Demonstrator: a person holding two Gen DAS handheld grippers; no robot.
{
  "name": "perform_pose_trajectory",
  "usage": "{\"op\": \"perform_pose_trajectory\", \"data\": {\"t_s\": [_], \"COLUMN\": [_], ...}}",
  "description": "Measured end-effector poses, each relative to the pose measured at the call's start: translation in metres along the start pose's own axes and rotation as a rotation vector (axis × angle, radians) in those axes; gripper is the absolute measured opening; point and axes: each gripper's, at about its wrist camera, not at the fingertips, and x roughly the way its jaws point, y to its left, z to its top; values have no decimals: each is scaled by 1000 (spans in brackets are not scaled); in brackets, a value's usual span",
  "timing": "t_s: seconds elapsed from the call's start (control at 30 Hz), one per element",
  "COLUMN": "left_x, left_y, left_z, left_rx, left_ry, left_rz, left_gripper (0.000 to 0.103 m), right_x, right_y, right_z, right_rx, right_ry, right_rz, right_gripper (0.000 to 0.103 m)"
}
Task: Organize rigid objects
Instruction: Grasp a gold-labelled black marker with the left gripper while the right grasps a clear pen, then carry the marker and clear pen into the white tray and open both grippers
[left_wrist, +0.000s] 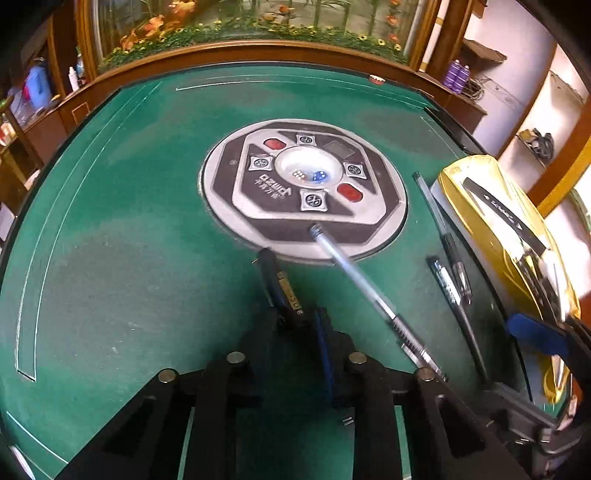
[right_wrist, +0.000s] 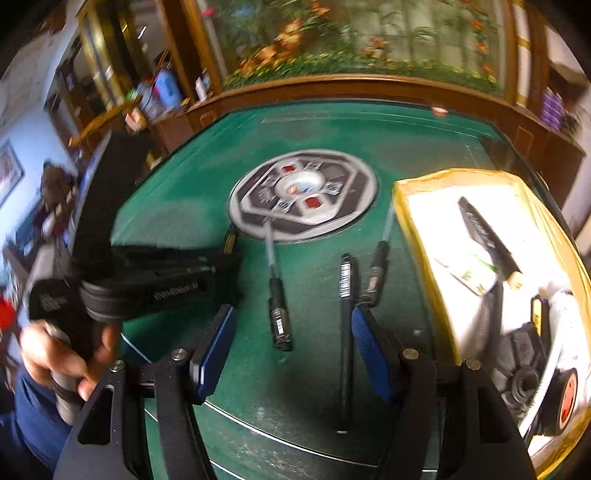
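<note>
The green felt table (left_wrist: 110, 206) fills both views; it is a mahjong table with a wooden rim and a round grey-and-black control panel (left_wrist: 304, 188) at its centre, carrying two red buttons and a clear dome over dice. At the right edge of the table stands a yellow box (right_wrist: 417, 229) with a glossy, crinkled lining. The right wrist view looks into it: a white floor, one dark marker with a pale cap (right_wrist: 487, 240) lying diagonally, and a black-and-white object with an orange disc in the near corner. The left wrist view shows only the box's reflective side. Only the right wrist view shows the person's hand (right_wrist: 70, 354) on the left device's handle. Pens, counted in the right wrist view: three on the felt, namely one clear-barrelled pen with a black grip (right_wrist: 275, 291) reaching onto the panel, one slim black pen (right_wrist: 345, 325), and one further clear-barrelled pen (right_wrist: 376, 273) just beside the box. A fourth, dark pen with a gold band (left_wrist: 280, 284) is clamped between the nearly closed fingers of the left gripper (left_wrist: 295, 321), its tip pointing toward the panel. The right gripper (right_wrist: 291, 347) hovers above the felt with its blue ribbed pads (right_wrist: 369, 354) spread wide and nothing between them; the slim black pen lies just inside the right pad.
</note>
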Motion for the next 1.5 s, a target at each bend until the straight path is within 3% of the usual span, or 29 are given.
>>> {"op": "perform_pose_trajectory", "data": {"t_s": [0.1,0.17,0.23,0.3,0.4,0.93,1.5], "left_x": [-3,-3,-4,-5,-5,-25,-47], "left_y": [12,16,15,9,-1,-8,-25], "left_z": [-2,-4,-5,-7,-11,-11,-18], "left_rx": [6,3,13,42,72,51,93], "left_ry": [-3,-7,-14,-27,-52,-193,-317], "left_rz": [-25,-37,-31,3,59,112,185], "left_gripper": [16,15,15,13,11,11,11], "right_x": [17,31,46,60,61,38,5], "right_y": [17,23,23,22,27,14,10], "right_z": [5,9,13,13,11,13,-7], "right_rx": [-72,-93,-95,-98,-133,-44,34], "right_ry": [39,66,93,122,97,-60,-103], "right_rz": [-17,-32,-35,-45,-82,29,47], "right_gripper": [46,43,30,22,12,11,12]}}
